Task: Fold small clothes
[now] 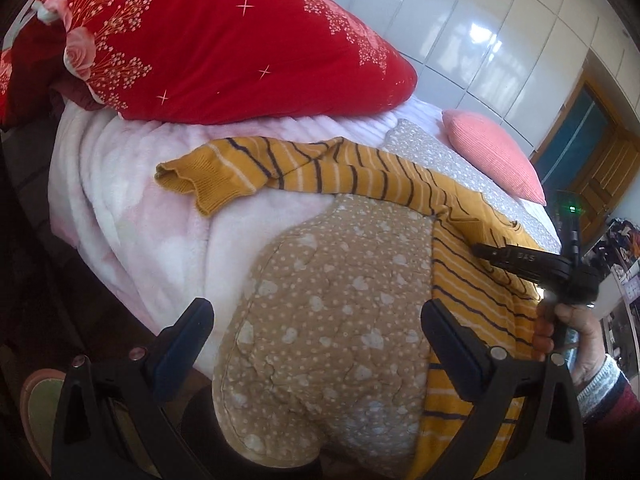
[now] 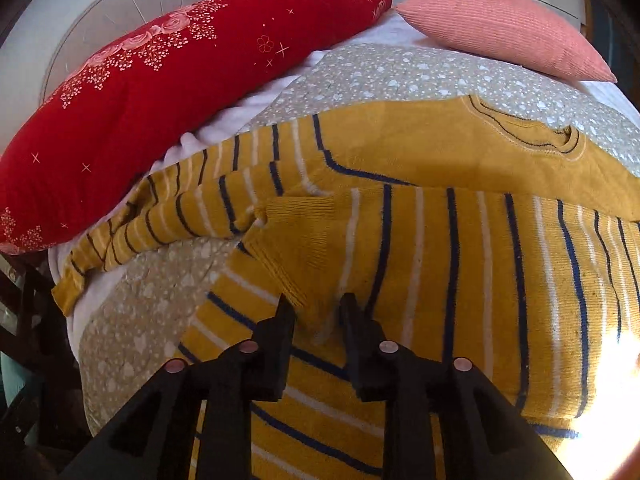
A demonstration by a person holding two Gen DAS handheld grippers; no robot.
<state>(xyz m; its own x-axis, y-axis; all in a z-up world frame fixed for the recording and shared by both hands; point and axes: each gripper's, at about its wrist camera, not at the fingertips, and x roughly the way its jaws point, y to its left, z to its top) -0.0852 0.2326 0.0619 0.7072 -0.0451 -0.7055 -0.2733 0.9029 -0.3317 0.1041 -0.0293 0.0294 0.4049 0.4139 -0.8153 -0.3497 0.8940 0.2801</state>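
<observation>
So the yellow striped sweater (image 2: 460,264) is lying flat on the tan heart-print quilt (image 1: 328,320), filling most of the right wrist view from about 3 to 6 o'clock. One sleeve (image 1: 224,176) is flung out toward 10 o'clock across the pink fuzzy blanket (image 1: 132,216); the other sleeve is folded across the body, its ribbed cuff (image 2: 292,240) sitting right in front of the right gripper (image 2: 318,316). That gripper's jaws are only narrowly parted, with a bit of the yellow knit bunched between them; I can't tell whether they're actually squeezing it.

The left gripper (image 1: 316,316) hangs over the quilt at 6 o'clock, jaws spread wide with nothing in them. The big red floral pillow (image 1: 224,40) is up at 11 o'clock, and the small pink cushion (image 1: 496,152) is at 2 o'clock.
</observation>
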